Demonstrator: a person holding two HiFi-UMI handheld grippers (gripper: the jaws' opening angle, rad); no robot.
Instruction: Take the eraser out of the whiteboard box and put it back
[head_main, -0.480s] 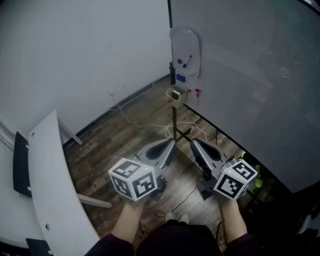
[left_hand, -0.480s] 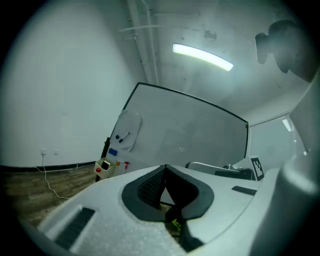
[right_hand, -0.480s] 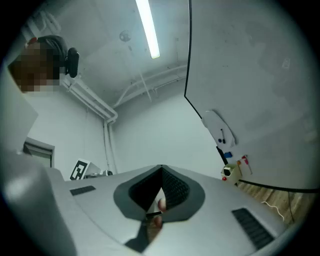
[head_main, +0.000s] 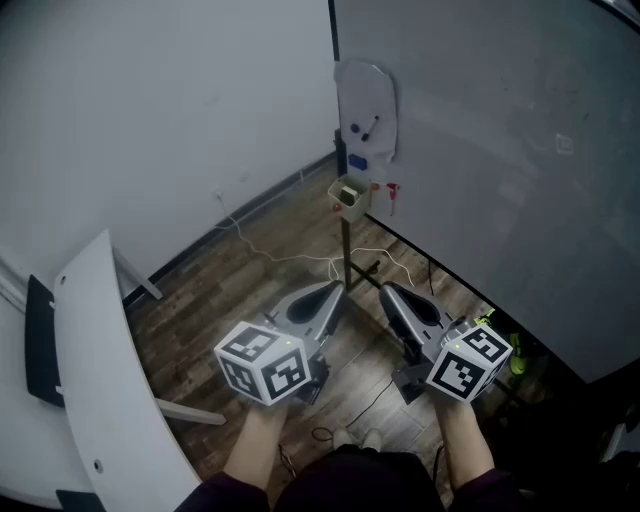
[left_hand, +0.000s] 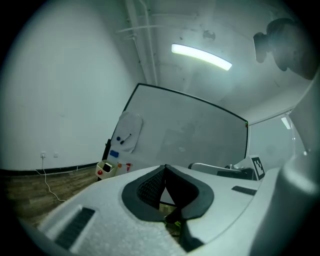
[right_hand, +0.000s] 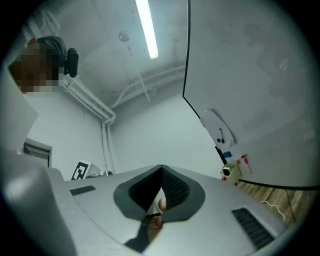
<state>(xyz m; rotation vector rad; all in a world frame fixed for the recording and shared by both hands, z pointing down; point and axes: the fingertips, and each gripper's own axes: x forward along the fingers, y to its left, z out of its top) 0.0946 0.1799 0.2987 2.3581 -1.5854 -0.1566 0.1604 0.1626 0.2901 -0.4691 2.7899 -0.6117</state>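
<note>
Head view: L claw (head_main: 335, 288) & R claw (head_main: 386, 289) side by side, both clenched, empty, well apart from box (head_main: 349, 192) on stand (head_main: 346, 250) by whiteboard (head_main: 480, 150); cable (head_main: 290, 255) on floor between, bench (head_main: 90, 330) at left.
L claw view: box (left_hand: 106, 169) far left; eraser too small to make out.
R claw view: box (right_hand: 231, 171) at right.

Floor (head_main: 250, 260), centre of frame: brown wood-look planks, low sheen. Whiteboard (head_main: 480, 150), upper right: smooth, dull grey. Wall (head_main: 150, 110), upper left: matt white. Left gripper (left_hand: 165, 169) and right gripper (right_hand: 161, 168): finely grained matt grey plastic, with black ribbed pads (left_hand: 151, 187).
</note>
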